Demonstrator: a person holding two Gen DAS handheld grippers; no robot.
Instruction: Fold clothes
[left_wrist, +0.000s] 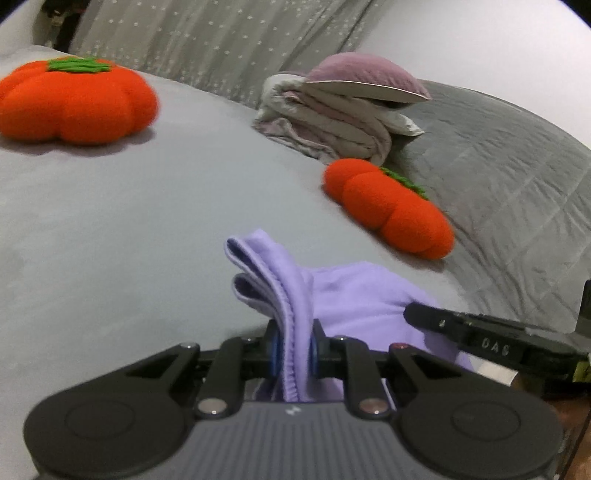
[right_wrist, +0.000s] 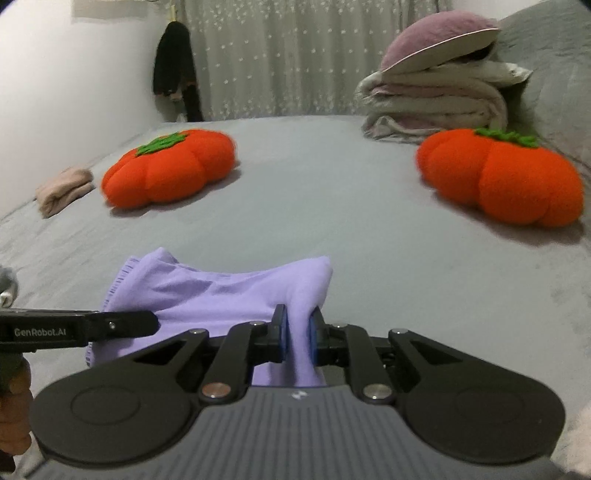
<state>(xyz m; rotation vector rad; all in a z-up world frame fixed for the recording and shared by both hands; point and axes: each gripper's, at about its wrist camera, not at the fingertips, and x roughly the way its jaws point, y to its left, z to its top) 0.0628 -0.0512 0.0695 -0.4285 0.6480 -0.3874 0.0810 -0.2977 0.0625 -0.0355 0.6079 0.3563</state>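
Note:
A lilac garment (left_wrist: 354, 295) hangs bunched between both grippers above the grey bed sheet (left_wrist: 129, 221). My left gripper (left_wrist: 294, 341) is shut on a hemmed edge of it, with folds of cloth rising between the blue pads. In the right wrist view the same lilac garment (right_wrist: 207, 291) spreads to the left, and my right gripper (right_wrist: 297, 334) is shut on another bunched part. The right gripper's finger (left_wrist: 461, 328) shows at the right of the left wrist view. The left gripper's finger (right_wrist: 92, 325) crosses the left edge of the right wrist view.
Two orange pumpkin cushions (right_wrist: 170, 166) (right_wrist: 502, 173) lie on the bed sheet (right_wrist: 332, 206). A stack of folded blankets with a purple pillow (right_wrist: 439, 85) stands at the back right. A folded beige cloth (right_wrist: 64, 190) rests at the left edge. A grey quilt (left_wrist: 498, 184) covers the right side.

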